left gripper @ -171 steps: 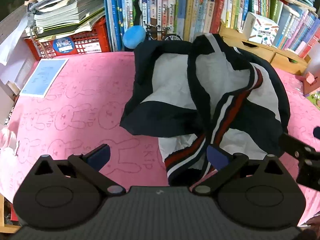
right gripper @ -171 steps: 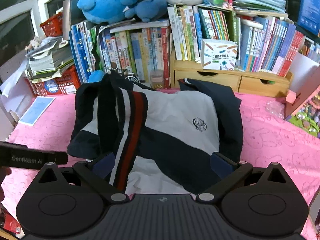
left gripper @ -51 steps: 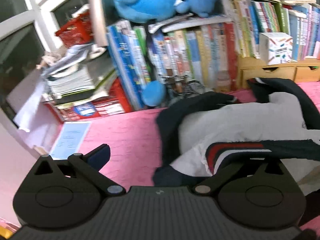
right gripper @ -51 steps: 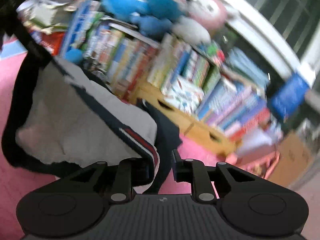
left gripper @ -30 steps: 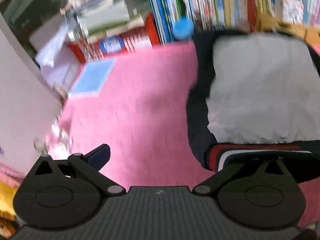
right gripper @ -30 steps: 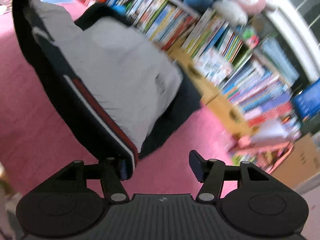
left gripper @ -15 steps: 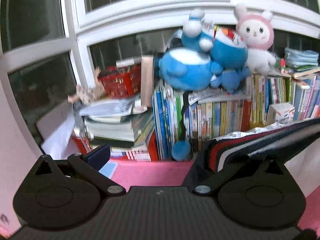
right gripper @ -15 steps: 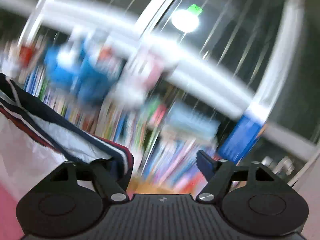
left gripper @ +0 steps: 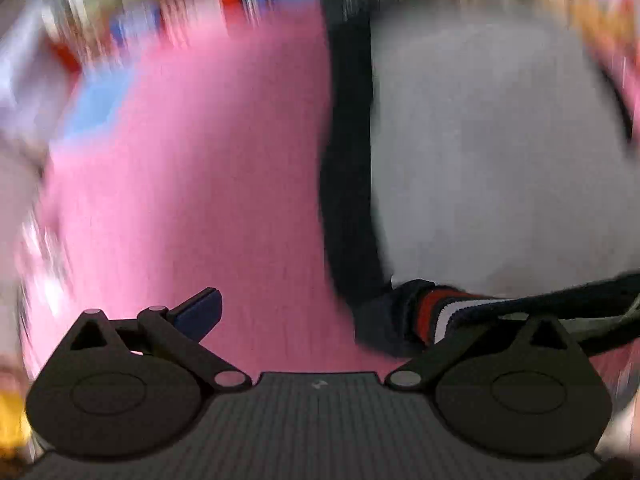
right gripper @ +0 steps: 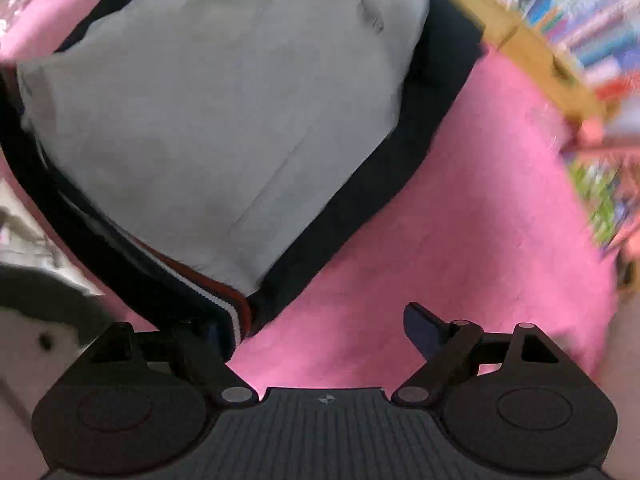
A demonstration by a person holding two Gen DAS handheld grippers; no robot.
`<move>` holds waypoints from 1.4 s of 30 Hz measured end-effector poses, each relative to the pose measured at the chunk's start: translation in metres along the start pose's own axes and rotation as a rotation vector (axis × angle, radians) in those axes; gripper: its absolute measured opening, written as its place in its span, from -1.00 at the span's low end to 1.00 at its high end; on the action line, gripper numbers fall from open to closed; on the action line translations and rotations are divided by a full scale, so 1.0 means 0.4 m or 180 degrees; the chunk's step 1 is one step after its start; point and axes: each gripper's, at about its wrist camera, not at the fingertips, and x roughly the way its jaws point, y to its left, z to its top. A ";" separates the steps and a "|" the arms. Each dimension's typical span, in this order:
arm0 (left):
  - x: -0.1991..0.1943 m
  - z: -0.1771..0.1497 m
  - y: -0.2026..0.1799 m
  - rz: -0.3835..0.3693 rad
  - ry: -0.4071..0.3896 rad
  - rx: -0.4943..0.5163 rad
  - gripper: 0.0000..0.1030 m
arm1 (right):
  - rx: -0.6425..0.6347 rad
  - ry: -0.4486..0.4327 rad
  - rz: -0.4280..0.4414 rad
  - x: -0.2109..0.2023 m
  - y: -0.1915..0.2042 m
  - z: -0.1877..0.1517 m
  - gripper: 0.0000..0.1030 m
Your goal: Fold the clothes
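Fingers on both grippers are spread wide, the navy-and-grey striped-hem jacket only draped over one finger each: left gripper, right gripper. It's spread on the pink tablecloth. Nothing's clamped, so the hem could slide off and bunch.

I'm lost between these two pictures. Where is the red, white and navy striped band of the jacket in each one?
Left wrist view: the striped band sits low and right, at the tool's right finger, below the grey panel.
Right wrist view: the striped band sits low and left, at the tool's left finger, on the jacket's near corner.
Shared landmark: the pink table cover under the jacket in both.
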 end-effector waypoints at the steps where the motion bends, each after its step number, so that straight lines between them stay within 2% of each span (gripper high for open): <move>1: -0.039 0.065 0.009 0.0009 -0.0267 -0.0057 0.99 | 0.0087 -0.0373 -0.0342 -0.069 -0.034 0.052 0.66; 2: -0.132 0.121 0.025 0.0059 -0.0741 -0.0141 0.99 | 0.0212 -0.0861 -0.0771 -0.159 -0.077 0.114 0.67; 3: -0.227 0.176 0.041 0.0112 -0.1228 -0.0227 1.00 | 0.0472 -0.1404 -0.1132 -0.257 -0.112 0.143 0.79; 4: -0.229 0.167 0.042 0.0105 -0.1255 -0.0191 1.00 | 0.0773 -0.1962 -0.1472 -0.356 -0.146 0.161 0.92; 5: -0.225 0.154 0.041 0.0095 -0.1255 -0.0149 1.00 | 0.0917 -0.2265 -0.1570 -0.402 -0.158 0.153 1.00; 7: -0.217 0.128 0.041 0.0074 -0.1255 -0.0063 1.00 | 0.1115 -0.2725 -0.1625 -0.466 -0.172 0.122 1.00; 8: -0.213 0.115 0.041 0.0063 -0.1255 -0.0021 1.00 | 0.1041 -0.2617 -0.1555 -0.447 -0.164 0.111 0.99; 11: -0.201 0.076 0.040 0.0032 -0.1254 0.0107 1.00 | 0.0736 -0.1684 -0.1038 -0.269 -0.087 0.052 0.99; 13: -0.072 0.004 0.006 0.0043 -0.0612 0.0226 1.00 | 0.0592 -0.1057 -0.0685 -0.138 -0.011 -0.004 0.99; 16: 0.038 -0.109 -0.015 0.0077 0.0044 0.0285 1.00 | 0.0486 -0.0537 -0.0394 -0.039 0.087 -0.089 0.99; 19: 0.066 -0.176 -0.005 0.0031 0.0331 0.0273 1.00 | 0.0498 -0.0152 -0.0127 0.031 0.157 -0.153 0.99; 22: 0.082 -0.222 -0.007 0.0011 0.0508 0.0299 1.00 | 0.0591 0.0010 0.0026 0.035 0.199 -0.220 0.99; 28: 0.128 -0.220 -0.019 -0.0091 0.0678 0.0400 1.00 | 0.0593 0.0204 0.0227 0.007 0.239 -0.289 0.99; 32: 0.151 -0.233 -0.029 -0.0178 0.0780 0.0455 1.00 | 0.0686 0.0319 0.0333 -0.017 0.200 -0.299 0.99; 36: 0.162 -0.242 -0.048 -0.0213 0.0936 0.0435 1.00 | 0.0664 0.0409 0.0331 -0.018 0.220 -0.305 0.99; 40: 0.124 -0.233 -0.065 -0.0344 0.0903 0.0674 1.00 | 0.0411 0.0435 0.0327 -0.038 0.238 -0.296 0.99; 42: 0.089 -0.227 -0.052 -0.0691 0.0903 0.0737 1.00 | 0.0309 0.0432 0.0364 -0.060 0.237 -0.295 0.99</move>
